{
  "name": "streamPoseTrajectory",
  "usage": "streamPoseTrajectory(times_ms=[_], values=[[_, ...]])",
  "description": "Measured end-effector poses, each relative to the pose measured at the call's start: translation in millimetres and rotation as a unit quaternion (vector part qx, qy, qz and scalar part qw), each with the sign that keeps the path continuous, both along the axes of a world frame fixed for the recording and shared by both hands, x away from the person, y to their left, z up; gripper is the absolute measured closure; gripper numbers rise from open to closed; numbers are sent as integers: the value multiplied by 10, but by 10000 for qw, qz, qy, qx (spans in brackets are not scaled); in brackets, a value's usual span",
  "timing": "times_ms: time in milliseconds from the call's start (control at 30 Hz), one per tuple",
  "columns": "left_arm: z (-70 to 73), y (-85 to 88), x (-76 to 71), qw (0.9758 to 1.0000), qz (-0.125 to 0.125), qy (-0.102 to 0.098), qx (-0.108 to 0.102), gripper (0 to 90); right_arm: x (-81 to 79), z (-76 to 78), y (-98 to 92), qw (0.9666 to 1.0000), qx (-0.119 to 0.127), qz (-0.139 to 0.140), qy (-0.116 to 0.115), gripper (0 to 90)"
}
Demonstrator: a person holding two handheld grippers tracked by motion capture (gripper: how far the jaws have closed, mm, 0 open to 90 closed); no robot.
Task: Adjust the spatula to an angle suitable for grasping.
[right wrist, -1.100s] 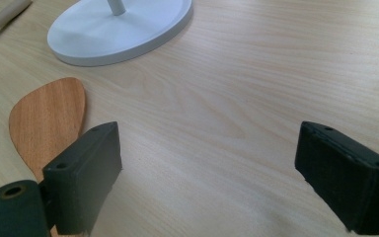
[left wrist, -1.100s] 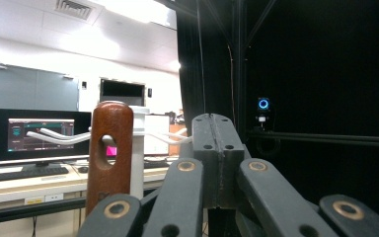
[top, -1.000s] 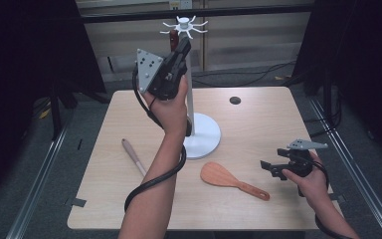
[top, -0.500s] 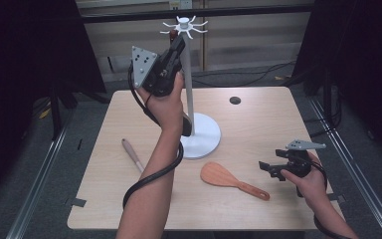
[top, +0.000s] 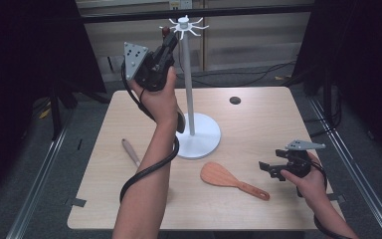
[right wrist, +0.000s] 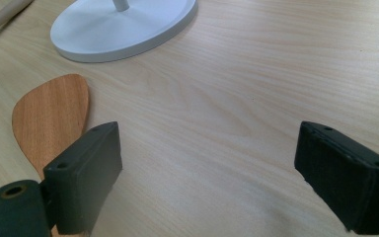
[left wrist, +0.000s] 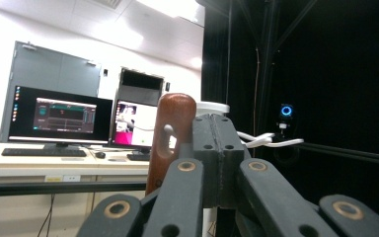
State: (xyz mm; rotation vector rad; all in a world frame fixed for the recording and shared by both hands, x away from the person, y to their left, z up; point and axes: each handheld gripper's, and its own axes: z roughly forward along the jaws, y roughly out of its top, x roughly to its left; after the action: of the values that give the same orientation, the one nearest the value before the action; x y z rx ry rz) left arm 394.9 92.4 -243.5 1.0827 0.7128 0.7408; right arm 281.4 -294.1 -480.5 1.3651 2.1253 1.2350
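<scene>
Two grippers are seen above a pale wooden table [top: 258,124] ringed by dark curtains. The left gripper [top: 166,42], jaws clamped on a brown-handled utensil [left wrist: 170,133], is raised at the white stand's hooks [top: 185,25]. The right gripper [top: 271,170], jaws apart, rests near right beside a wooden spatula [top: 226,177].

**Left raised, right low**

My left tongs [top: 167,39] are lifted high on an upright forearm, jaws pressed together. My right tongs [top: 270,171] sit low near the surface, jaws spread wide, wrist level, pointing left.
</scene>
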Motion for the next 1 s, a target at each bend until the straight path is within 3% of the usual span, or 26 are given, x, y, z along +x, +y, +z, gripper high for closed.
streamPoseTrajectory(times_ms=[433, 1000], values=[[-37, 59, 8, 10000, -19, 64, -15, 900, 1, 0, -1, 10000, -16, 20, -12, 101], [0, -123, -116, 9994, -279, -37, 189, 900, 1, 24, 19, 10000, -27, 51, -31, 101]])
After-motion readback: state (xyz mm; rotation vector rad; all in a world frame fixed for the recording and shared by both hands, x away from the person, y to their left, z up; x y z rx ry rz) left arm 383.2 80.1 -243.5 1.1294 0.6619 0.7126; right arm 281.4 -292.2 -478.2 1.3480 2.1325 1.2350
